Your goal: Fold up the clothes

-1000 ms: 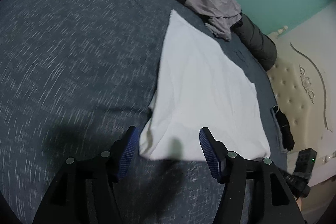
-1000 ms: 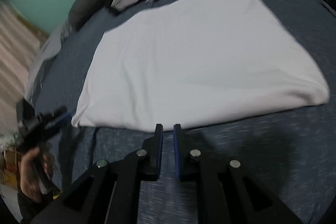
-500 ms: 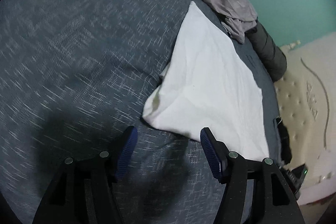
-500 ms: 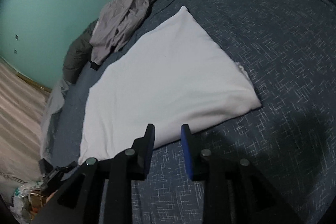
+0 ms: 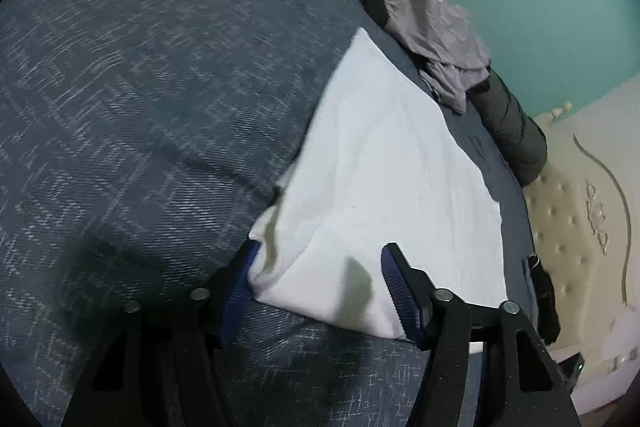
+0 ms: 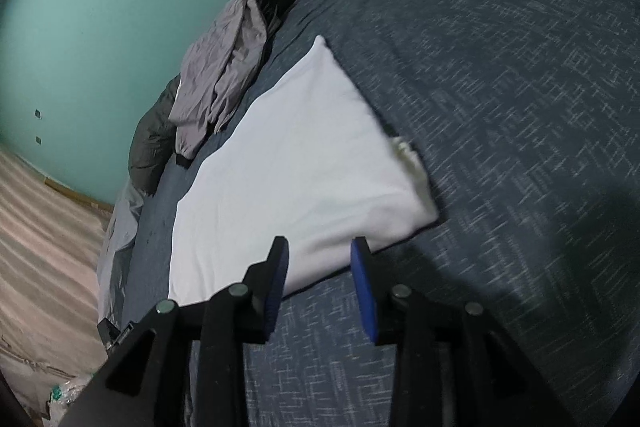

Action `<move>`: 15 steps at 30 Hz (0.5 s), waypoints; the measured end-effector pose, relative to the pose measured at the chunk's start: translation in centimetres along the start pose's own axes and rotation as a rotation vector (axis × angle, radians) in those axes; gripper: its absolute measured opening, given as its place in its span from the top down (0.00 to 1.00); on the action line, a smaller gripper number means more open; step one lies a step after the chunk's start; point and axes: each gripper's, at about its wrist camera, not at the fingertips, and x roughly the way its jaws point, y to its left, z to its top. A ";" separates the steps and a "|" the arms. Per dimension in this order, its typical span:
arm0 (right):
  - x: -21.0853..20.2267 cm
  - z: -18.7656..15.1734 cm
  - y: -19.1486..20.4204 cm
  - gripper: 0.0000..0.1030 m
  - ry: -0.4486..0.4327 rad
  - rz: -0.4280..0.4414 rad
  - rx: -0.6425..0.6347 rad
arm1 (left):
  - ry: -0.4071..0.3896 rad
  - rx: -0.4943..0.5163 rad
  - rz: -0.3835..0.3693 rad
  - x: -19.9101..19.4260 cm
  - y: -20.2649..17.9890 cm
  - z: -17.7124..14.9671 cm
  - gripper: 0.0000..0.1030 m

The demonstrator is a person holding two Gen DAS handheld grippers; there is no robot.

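The folded white garment [image 5: 384, 187] is lying on the blue bed [image 5: 140, 87], beside the grey clothes [image 5: 436, 39]. My left gripper [image 5: 320, 279] is closing around its near corner, not yet pressing it. My right gripper [image 6: 320, 267] is opening, half-wide, at its near edge.

Left gripper [image 5: 320, 283] jaws narrowing — right gripper [image 6: 320, 267] jaws widening
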 end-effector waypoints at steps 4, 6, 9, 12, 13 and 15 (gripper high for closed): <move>-0.2 0.2 -0.6 0.69 -0.007 0.002 0.018 | -0.012 -0.013 -0.012 0.1 0.2 0.0 0.68; -0.1 0.1 -1.0 0.68 0.000 -0.004 0.026 | -0.019 -0.028 -0.027 0.1 0.3 0.1 0.72; -0.2 0.2 -1.5 0.68 -0.002 -0.001 0.039 | -0.040 -0.029 -0.047 -0.3 -0.1 0.3 0.86; -0.6 0.4 -1.9 0.68 -0.016 0.000 0.047 | -0.068 -0.011 -0.068 -1.0 -1.2 0.6 0.91; -0.7 0.4 -2.0 0.68 -0.018 0.001 0.048 | -0.070 -0.002 -0.079 -1.1 -1.6 0.7 0.93; -0.7 0.5 -2.2 0.68 -0.017 0.001 0.049 | -0.070 0.024 -0.087 -1.2 -2.6 0.9 0.93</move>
